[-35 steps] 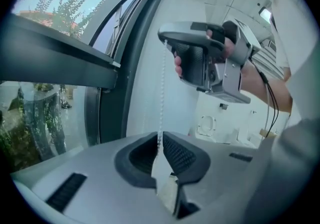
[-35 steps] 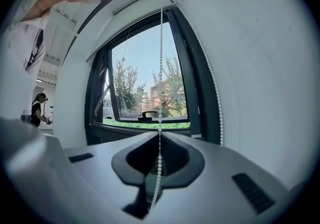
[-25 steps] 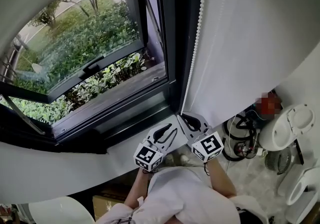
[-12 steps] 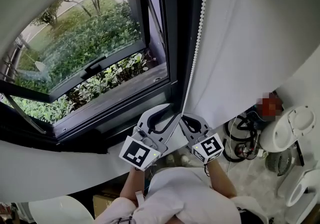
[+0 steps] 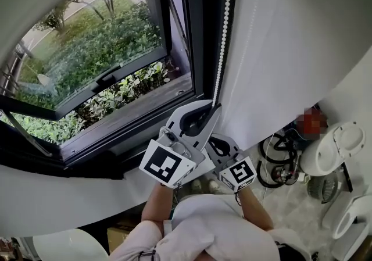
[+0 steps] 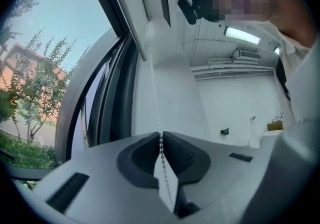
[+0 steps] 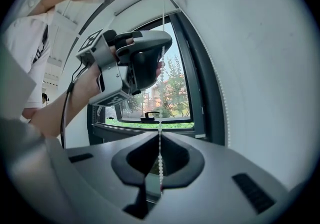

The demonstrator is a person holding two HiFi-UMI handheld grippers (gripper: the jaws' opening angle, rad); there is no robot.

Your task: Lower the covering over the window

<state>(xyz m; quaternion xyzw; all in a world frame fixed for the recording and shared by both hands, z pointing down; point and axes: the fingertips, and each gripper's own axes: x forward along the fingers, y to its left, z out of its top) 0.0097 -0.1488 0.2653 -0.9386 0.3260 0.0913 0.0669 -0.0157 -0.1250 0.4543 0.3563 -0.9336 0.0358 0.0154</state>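
A white bead chain (image 5: 222, 33) hangs down the dark window frame's right side. My left gripper (image 5: 214, 106) is raised on it, jaws closing, and the chain (image 6: 155, 93) runs up from between its pads (image 6: 161, 135), pinched there. Just below, my right gripper (image 5: 214, 140) is shut on the same chain (image 7: 160, 155), which passes through its closed tips (image 7: 160, 135). In the right gripper view the left gripper (image 7: 162, 48) sits above on the chain. A white bar (image 6: 131, 8) crosses the window's top where the chain ends; the covering itself I cannot make out.
The window sash (image 5: 107, 74) is tilted open, with green shrubs outside. A white wall (image 5: 290, 50) stands right of the chain and a white sill (image 5: 58, 196) runs below the window. Cables (image 5: 279, 164) and white round appliances (image 5: 334, 149) lie on the floor at right.
My left gripper has climbed the chain from beside the right gripper to above it, and its jaws have closed onto the chain. The right gripper has dropped slightly.
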